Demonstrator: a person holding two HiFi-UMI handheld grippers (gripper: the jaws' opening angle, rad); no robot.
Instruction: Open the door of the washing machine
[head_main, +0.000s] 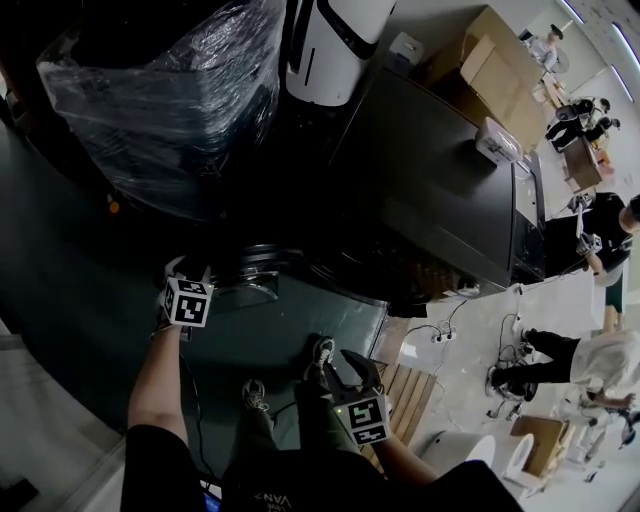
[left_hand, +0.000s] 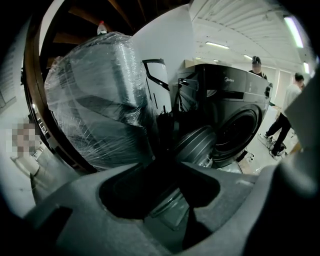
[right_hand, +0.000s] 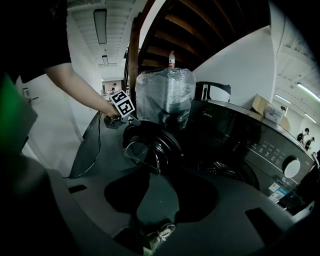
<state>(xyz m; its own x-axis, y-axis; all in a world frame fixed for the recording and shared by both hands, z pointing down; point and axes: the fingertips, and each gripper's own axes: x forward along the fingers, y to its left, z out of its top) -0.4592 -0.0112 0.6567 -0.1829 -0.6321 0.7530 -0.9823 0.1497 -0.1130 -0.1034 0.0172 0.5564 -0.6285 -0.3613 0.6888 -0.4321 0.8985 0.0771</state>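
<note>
Dim workshop, dark floor mat laid before the washing machine.
Item, door: stands wide open, well out from the machine's front.
Item, left gripper: jaws clenched on the door's rim, I judge to steer its swing.
Item, right gripper: jaws parted and empty, only mat between them; I hold it low, well apart from the door, as a spare.
</note>
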